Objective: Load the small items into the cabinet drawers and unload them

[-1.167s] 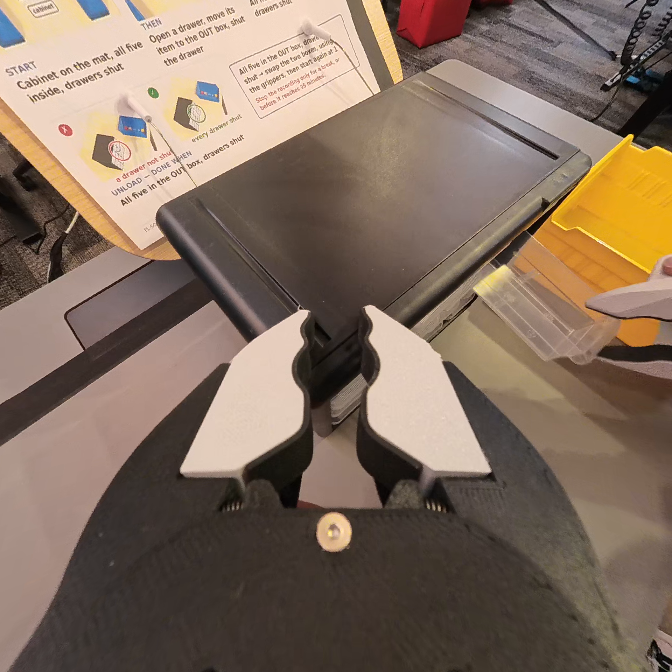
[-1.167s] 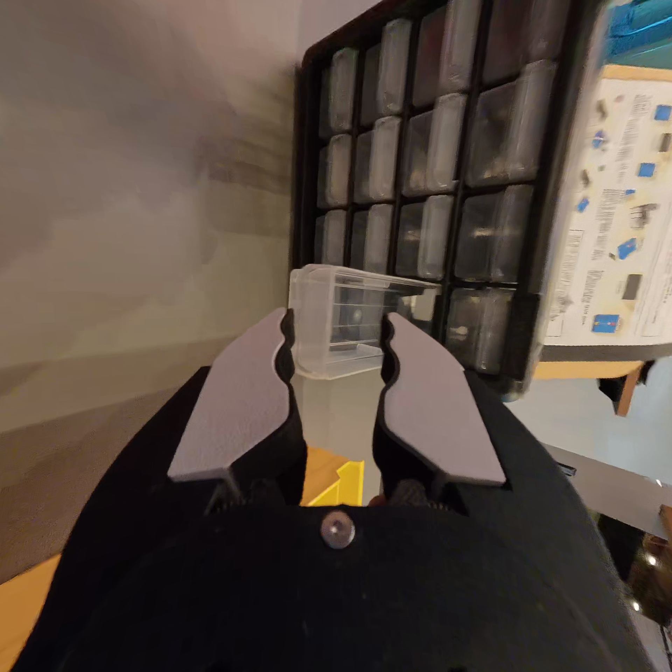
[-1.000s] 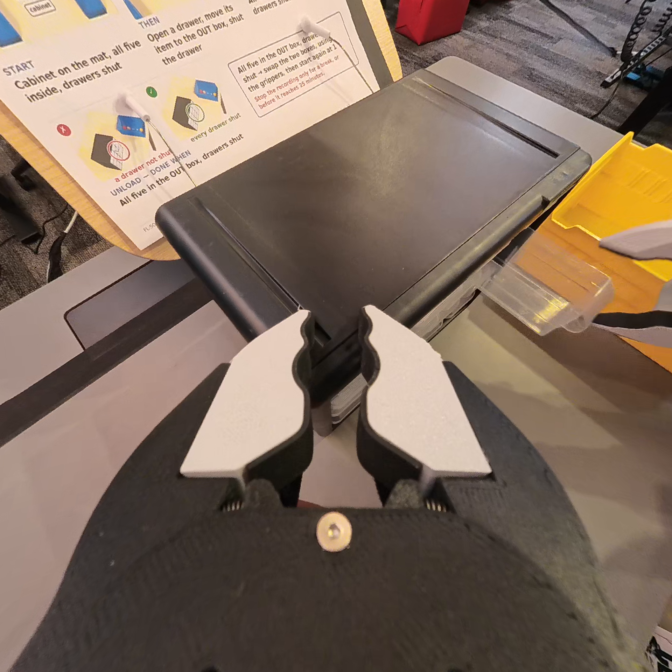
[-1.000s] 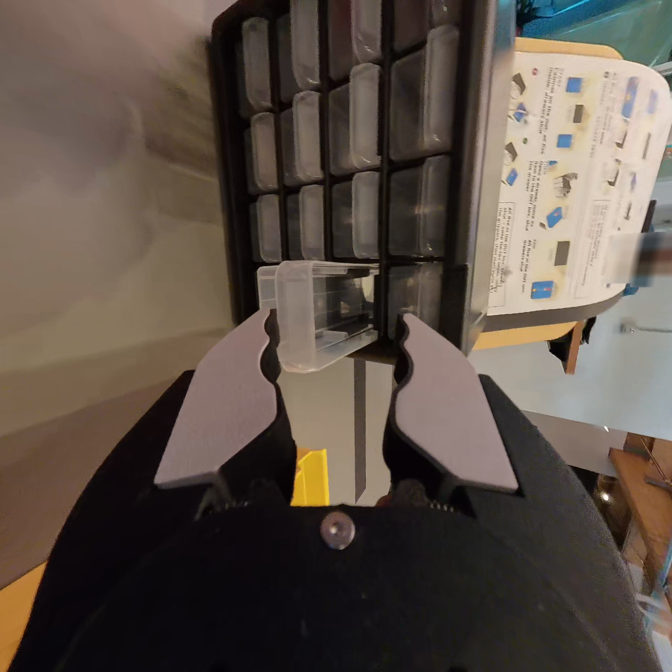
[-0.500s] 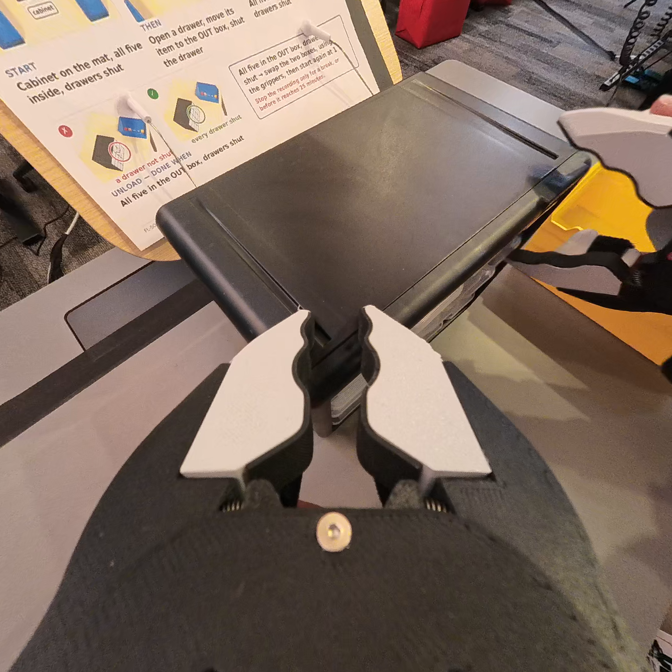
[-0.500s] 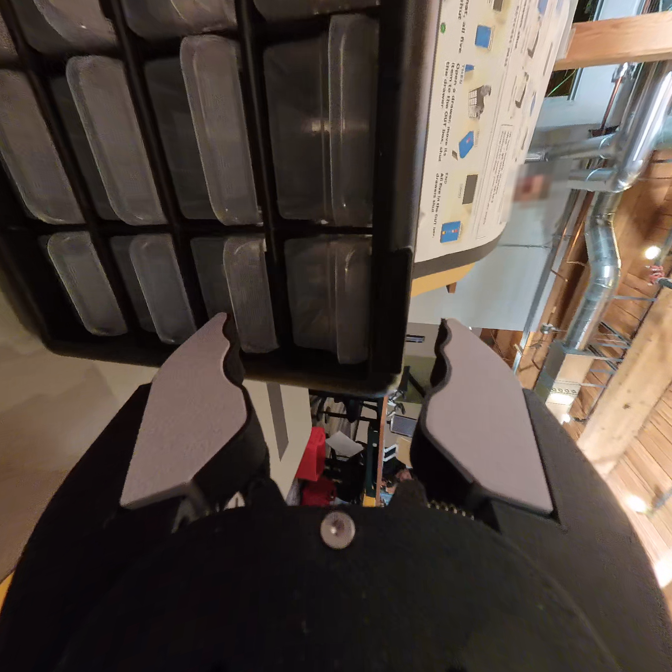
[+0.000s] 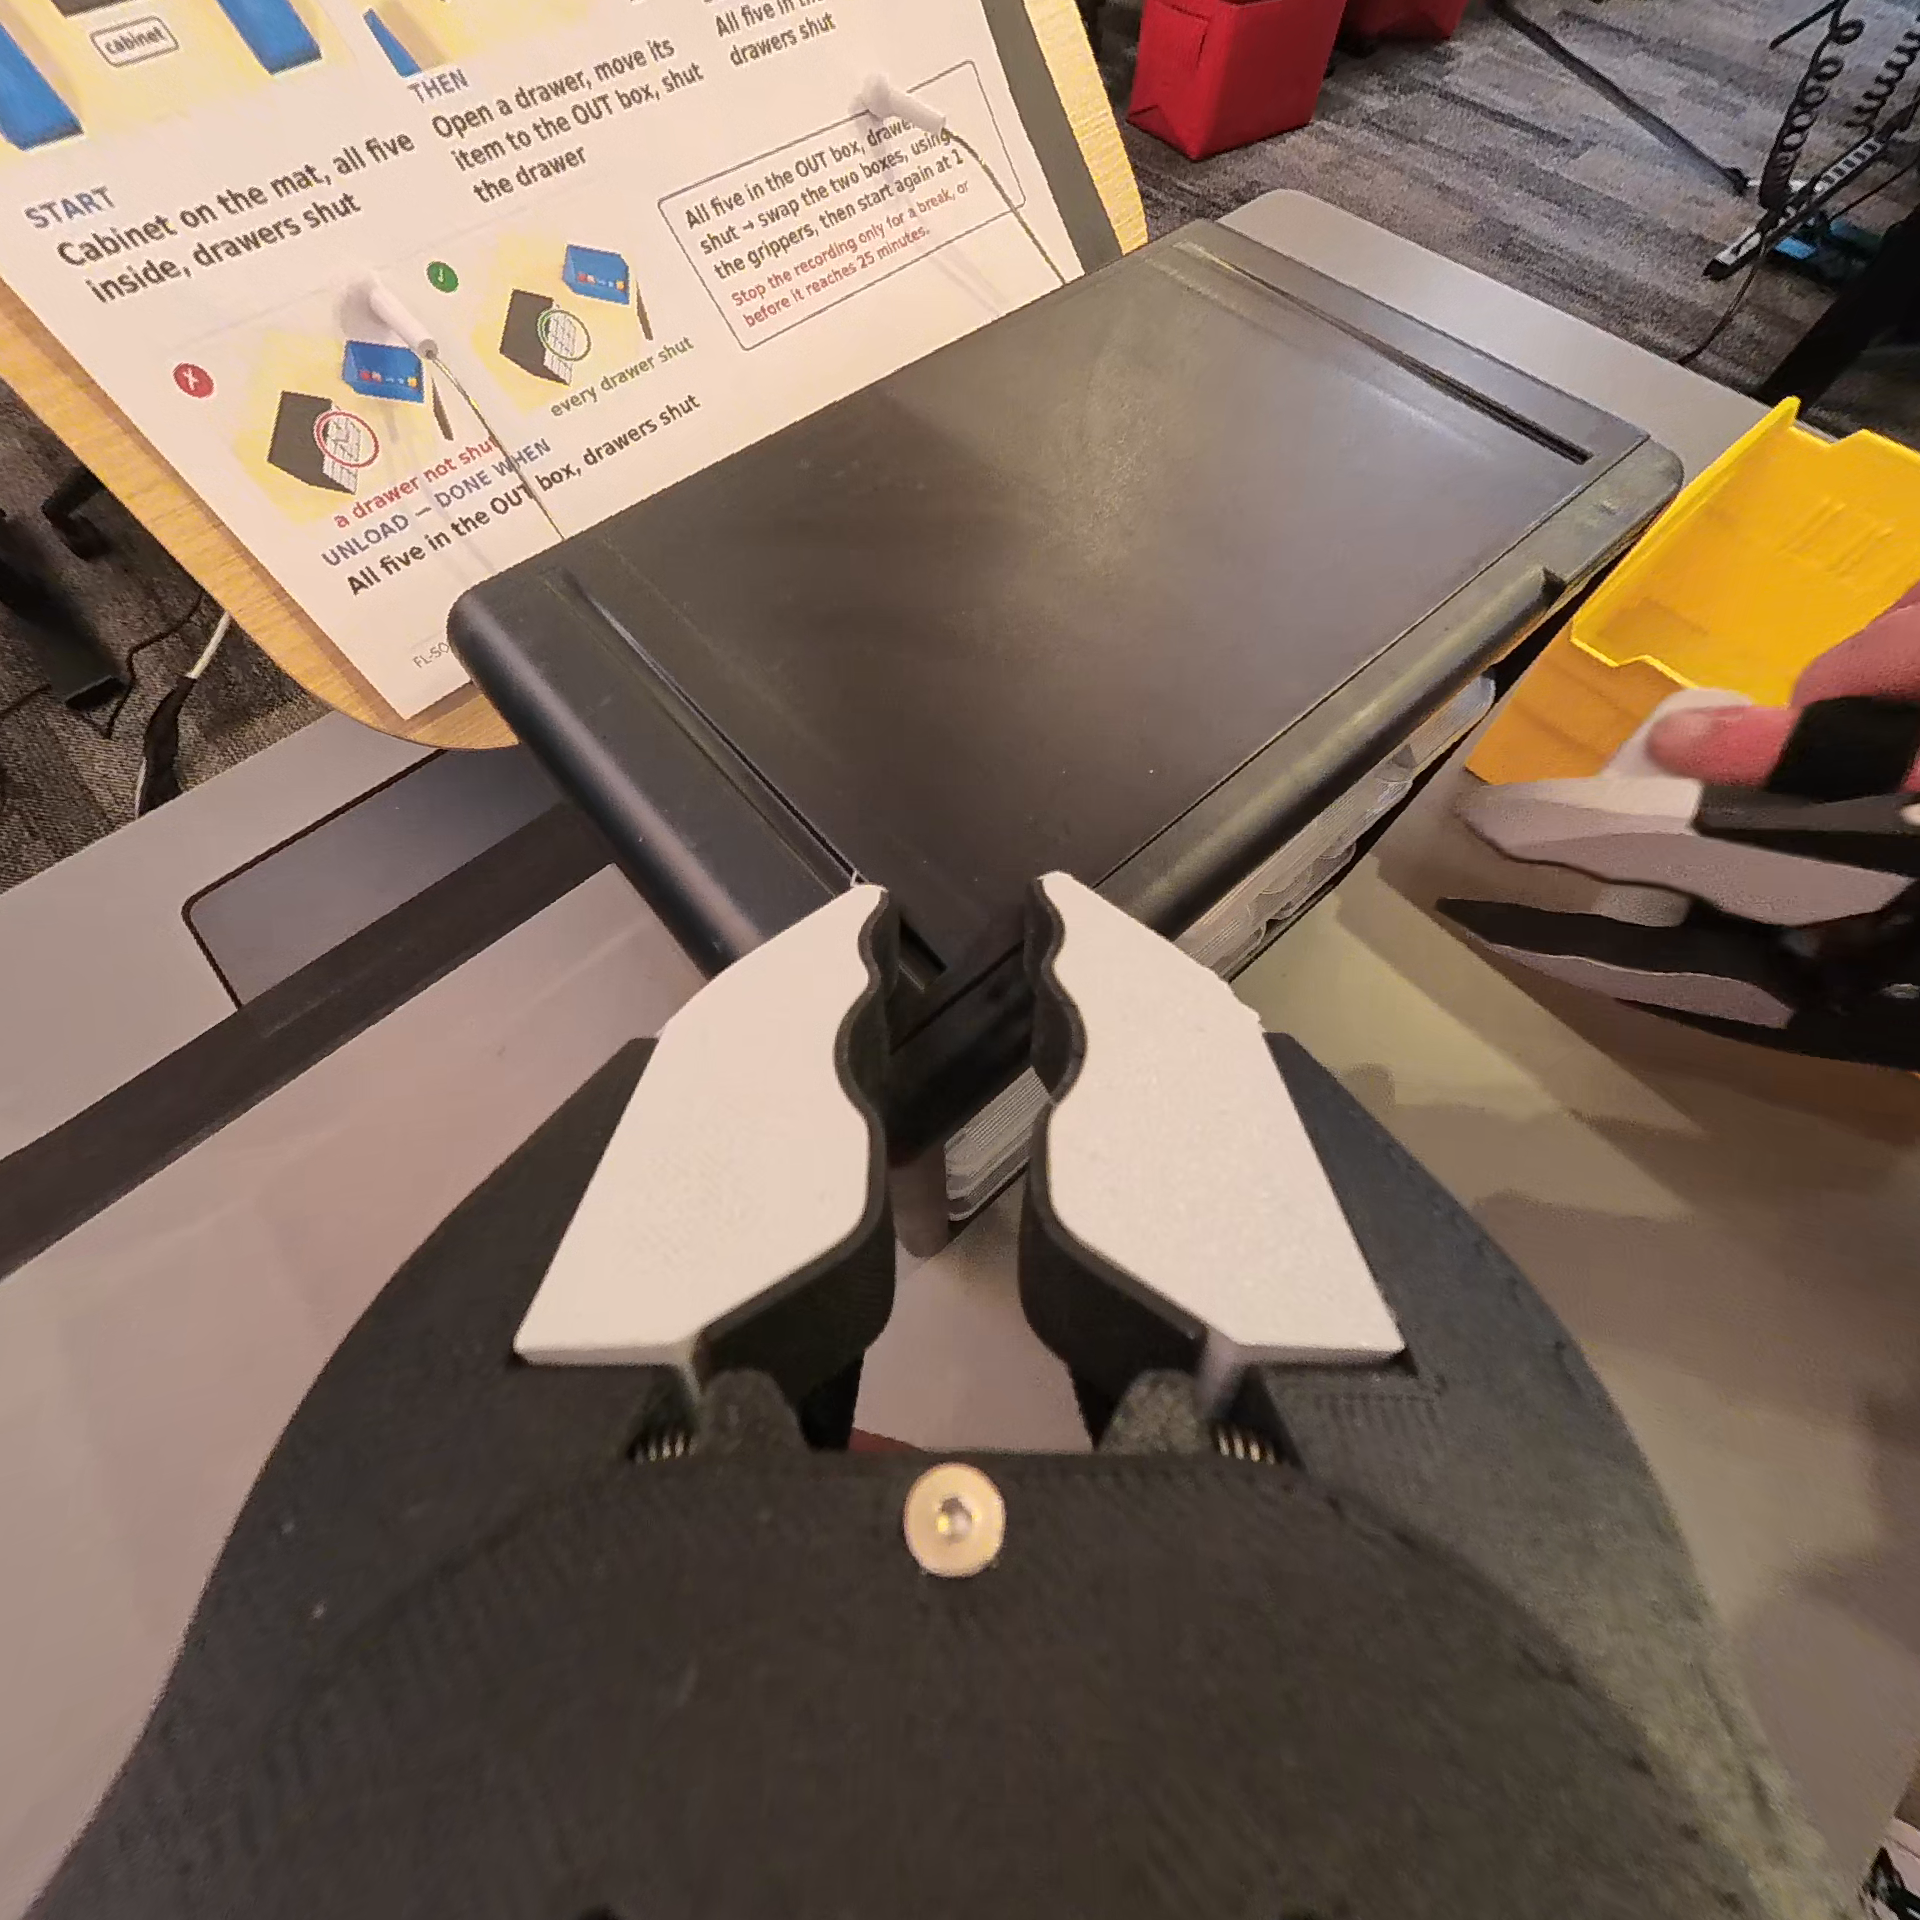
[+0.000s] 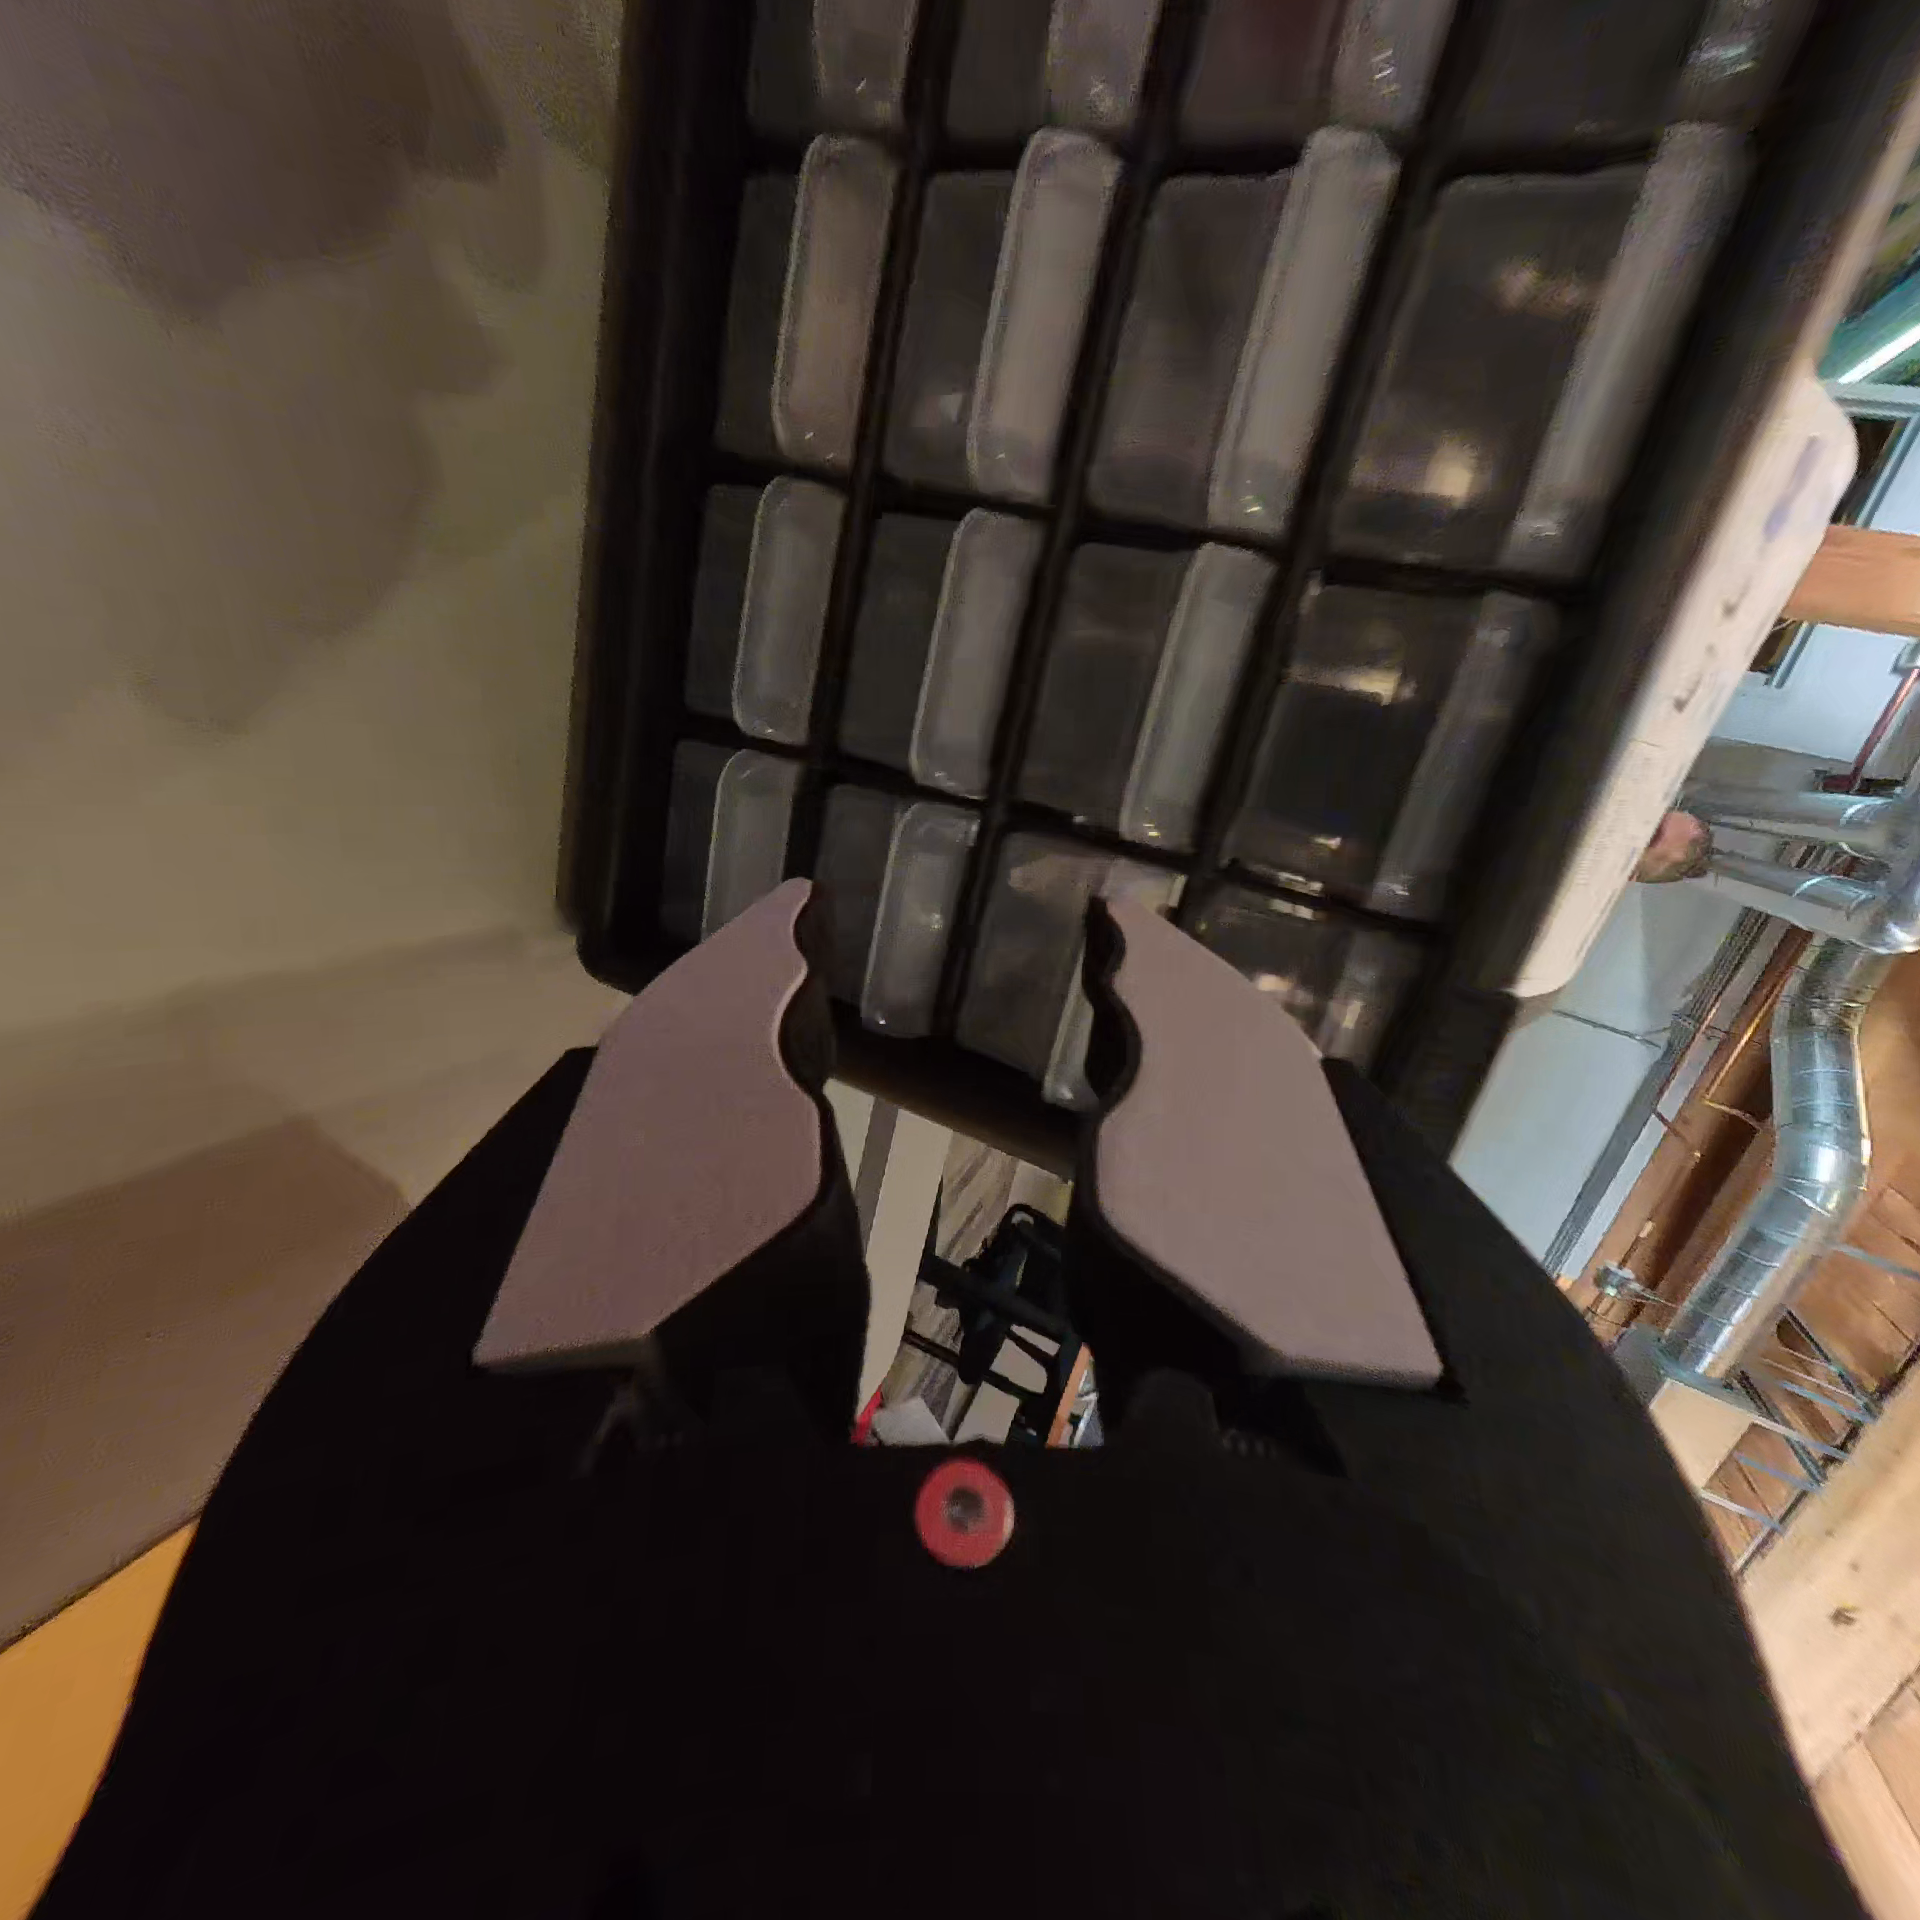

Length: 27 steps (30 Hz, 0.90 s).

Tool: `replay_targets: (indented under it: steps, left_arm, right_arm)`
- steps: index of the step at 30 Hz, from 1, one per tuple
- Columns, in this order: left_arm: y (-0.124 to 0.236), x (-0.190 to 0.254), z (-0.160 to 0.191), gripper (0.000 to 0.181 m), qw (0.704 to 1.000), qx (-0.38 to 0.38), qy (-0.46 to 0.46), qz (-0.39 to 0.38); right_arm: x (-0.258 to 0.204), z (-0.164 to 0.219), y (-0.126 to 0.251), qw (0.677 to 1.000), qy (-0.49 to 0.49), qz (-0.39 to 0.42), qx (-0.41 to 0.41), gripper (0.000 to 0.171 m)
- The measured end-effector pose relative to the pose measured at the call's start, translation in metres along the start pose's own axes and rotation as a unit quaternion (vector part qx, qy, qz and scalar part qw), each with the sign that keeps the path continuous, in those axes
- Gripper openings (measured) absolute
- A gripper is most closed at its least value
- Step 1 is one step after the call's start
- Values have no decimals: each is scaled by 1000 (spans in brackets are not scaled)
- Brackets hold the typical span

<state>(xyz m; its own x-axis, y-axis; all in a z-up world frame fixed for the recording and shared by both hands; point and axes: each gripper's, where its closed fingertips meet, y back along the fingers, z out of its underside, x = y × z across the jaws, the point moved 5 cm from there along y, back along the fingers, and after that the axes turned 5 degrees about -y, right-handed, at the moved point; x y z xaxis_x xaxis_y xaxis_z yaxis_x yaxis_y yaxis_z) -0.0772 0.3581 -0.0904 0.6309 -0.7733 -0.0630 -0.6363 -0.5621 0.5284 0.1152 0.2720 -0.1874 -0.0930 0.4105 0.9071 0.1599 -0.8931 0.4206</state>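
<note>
Even indoor light, wide-angle bending at edges; right wrist view dimmer, motion-blurred.

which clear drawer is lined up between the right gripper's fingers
The drawer in the row nearest the right gripper, second column from the cabinet's right edge; the others sit farther off or aside.

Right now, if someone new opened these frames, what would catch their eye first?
Probably the black cabinet filling the middle of the left wrist view, with the left gripper clamped on its near corner. Next, the bright yellow bin at its right side, by the right gripper. In the right wrist view, the grid of clear drawers fills the frame, all apparently pushed in.
</note>
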Motion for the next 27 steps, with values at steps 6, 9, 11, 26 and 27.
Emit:
replay_targets:
  steps: [6,9,11,26,27]
  left_arm:
    - [0,0,0,23,1000,2,1,-1]
    - [0,0,0,24,1000,2,0,0]
    - [0,0,0,23,1000,3,0,0]
    - [0,0,1,23,1000,7,1,1]
    - [0,0,1,23,1000,7,1,2]
  right_arm:
    - [-17,8,-18,998,16,-41,-42,28]
    - [-11,10,-24,998,12,-13,-59,27]
    - [-9,11,-29,998,20,1,-63,31]
    - [-15,12,-35,996,72,32,-41,10]
    - [-16,11,-32,996,72,34,-39,10]
